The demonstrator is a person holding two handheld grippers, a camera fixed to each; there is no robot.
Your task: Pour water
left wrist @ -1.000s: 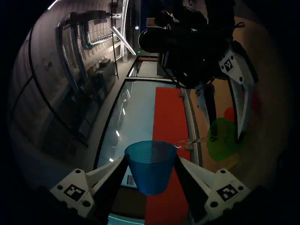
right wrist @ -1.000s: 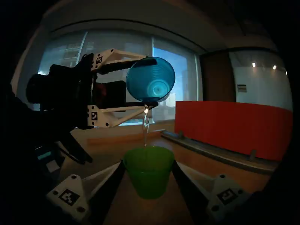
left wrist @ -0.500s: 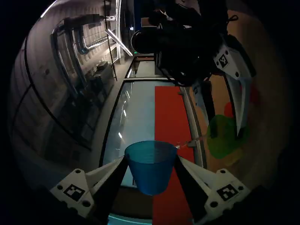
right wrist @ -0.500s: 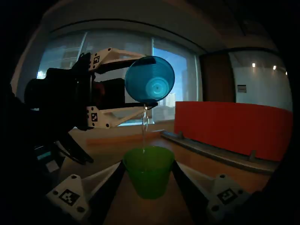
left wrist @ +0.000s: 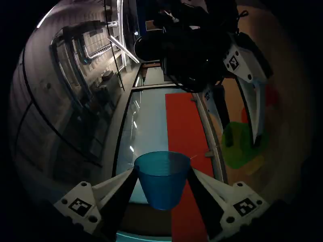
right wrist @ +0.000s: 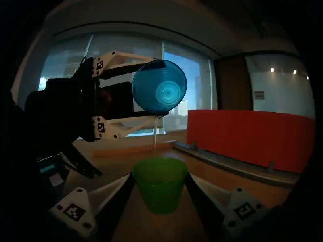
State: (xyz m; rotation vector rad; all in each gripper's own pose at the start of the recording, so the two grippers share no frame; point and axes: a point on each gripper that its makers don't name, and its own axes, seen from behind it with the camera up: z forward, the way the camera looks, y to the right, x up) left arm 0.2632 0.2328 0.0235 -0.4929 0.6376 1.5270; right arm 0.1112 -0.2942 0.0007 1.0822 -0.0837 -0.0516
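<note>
The left gripper (left wrist: 162,174) is closed partway, its two white fingers (left wrist: 105,184) pressing on either side of a blue cup (left wrist: 162,185) held just below the rim. The right gripper (right wrist: 160,179) is closed to much the same width, both fingers clamped on the sides of a green cup (right wrist: 160,189), which sits upright between them. In the right gripper view the blue cup is up above the green one, tipped onto its side so that its open mouth faces the camera. From its lower lip a thin thread of water (right wrist: 154,135) drops straight down to the green cup's mouth. Under the green cup lies a brown wooden table (right wrist: 210,171); whether the cup stands on it or is held just above it I cannot tell. A long red panel (right wrist: 250,135) runs along the table's far edge, and a wide window (right wrist: 187,76) glows pale blue behind the cups.
</note>
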